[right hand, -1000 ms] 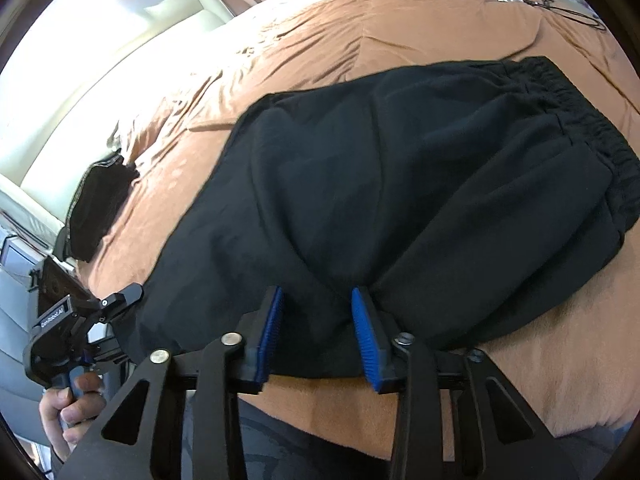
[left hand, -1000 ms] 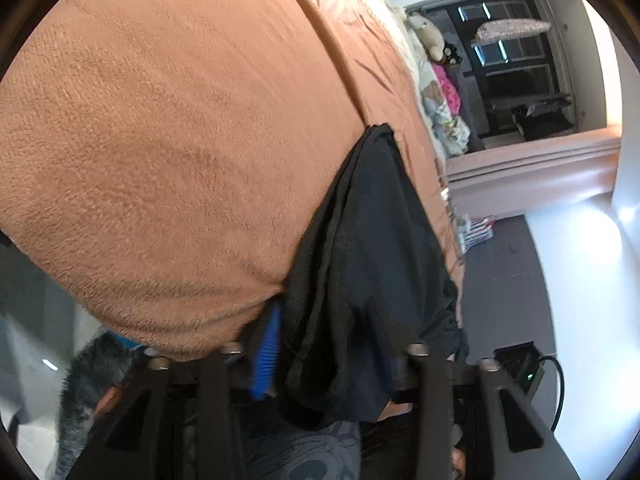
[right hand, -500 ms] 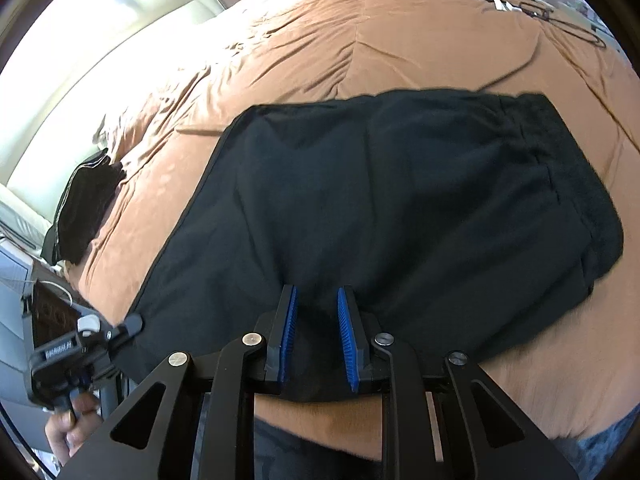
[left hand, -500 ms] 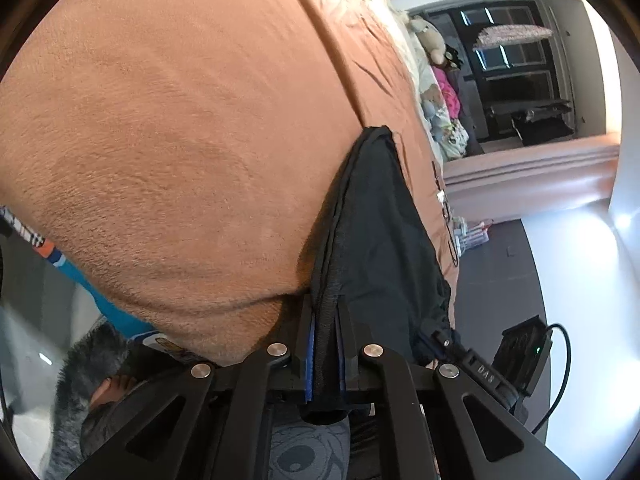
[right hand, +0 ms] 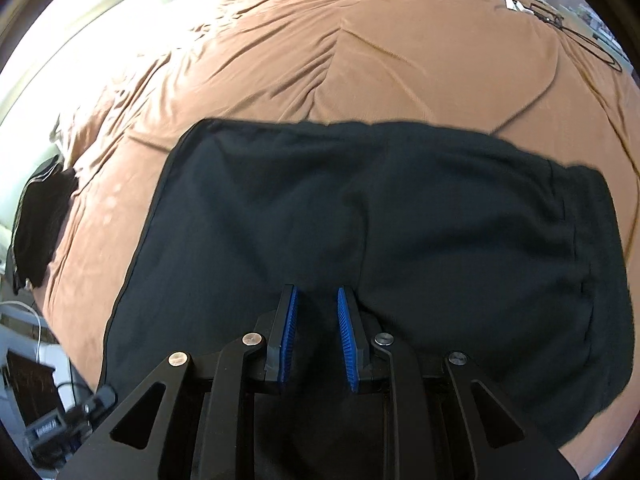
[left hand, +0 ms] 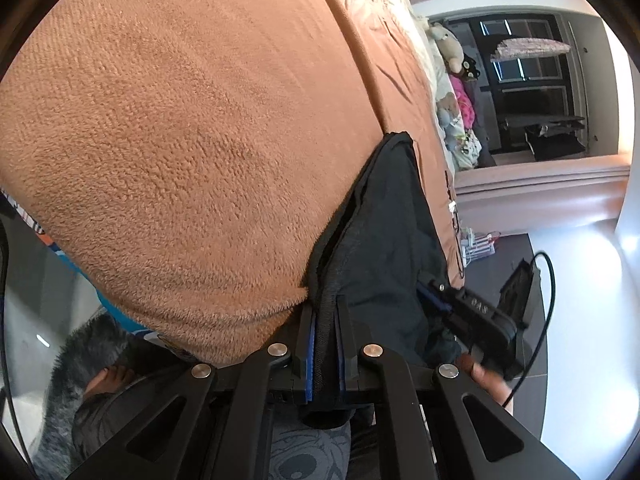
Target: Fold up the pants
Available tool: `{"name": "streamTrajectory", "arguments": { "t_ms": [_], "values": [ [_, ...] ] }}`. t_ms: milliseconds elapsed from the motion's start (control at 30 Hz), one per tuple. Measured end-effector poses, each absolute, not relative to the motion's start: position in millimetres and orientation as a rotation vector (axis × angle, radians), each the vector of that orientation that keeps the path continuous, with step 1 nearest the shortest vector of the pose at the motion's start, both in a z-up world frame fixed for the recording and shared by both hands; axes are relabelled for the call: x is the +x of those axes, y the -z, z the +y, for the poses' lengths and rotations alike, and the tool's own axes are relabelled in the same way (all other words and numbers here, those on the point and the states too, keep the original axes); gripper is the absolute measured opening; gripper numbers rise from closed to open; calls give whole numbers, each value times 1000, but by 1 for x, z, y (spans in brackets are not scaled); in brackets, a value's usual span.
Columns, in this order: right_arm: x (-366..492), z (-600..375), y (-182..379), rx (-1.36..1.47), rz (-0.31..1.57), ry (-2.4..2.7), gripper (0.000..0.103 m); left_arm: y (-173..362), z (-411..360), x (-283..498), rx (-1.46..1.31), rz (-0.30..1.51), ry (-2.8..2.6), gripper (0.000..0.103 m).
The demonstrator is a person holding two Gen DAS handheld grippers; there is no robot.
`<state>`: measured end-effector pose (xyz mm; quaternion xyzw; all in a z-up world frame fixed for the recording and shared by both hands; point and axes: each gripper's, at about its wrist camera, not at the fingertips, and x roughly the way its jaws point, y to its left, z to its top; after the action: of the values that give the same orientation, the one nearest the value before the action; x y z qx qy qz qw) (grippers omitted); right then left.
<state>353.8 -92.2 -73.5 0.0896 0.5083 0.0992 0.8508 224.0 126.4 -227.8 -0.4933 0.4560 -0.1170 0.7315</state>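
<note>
Black pants (right hand: 380, 208) lie spread flat on the brown bed cover (right hand: 320, 60), waistband at the right. My right gripper (right hand: 318, 332) sits over the pants' near edge, its blue pads slightly apart with black cloth between them. My left gripper (left hand: 324, 352) is shut on the pants' edge (left hand: 384, 232) at the bed's corner, the cloth seam pinched between its blue pads. The right gripper also shows in the left wrist view (left hand: 476, 316), low at the right, held by a hand.
A dark garment (right hand: 36, 224) lies at the bed's left edge. Cables (right hand: 560, 20) lie on the far right of the cover. Soft toys (left hand: 452, 92) sit beyond the bed. A black device with a cable (left hand: 520, 284) stands on the dark floor.
My left gripper closed on the pants' edge. My right gripper's jaws narrowed onto the near edge, and the pants were pulled flatter and nearer the bed's front.
</note>
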Motion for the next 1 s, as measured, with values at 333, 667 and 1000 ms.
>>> {"name": "streamTrajectory", "arguments": {
  "t_ms": [333, 667, 1000],
  "values": [
    [412, -89, 80, 171, 1102, -160, 14, 228, 126, 223, -1105, 1009, 237, 8],
    [449, -84, 86, 139, 1087, -131, 7, 230, 126, 222, -1121, 1010, 224, 8],
    [424, -87, 72, 164, 1061, -202, 7, 229, 124, 221, -1115, 1009, 224, 8]
  ]
}}
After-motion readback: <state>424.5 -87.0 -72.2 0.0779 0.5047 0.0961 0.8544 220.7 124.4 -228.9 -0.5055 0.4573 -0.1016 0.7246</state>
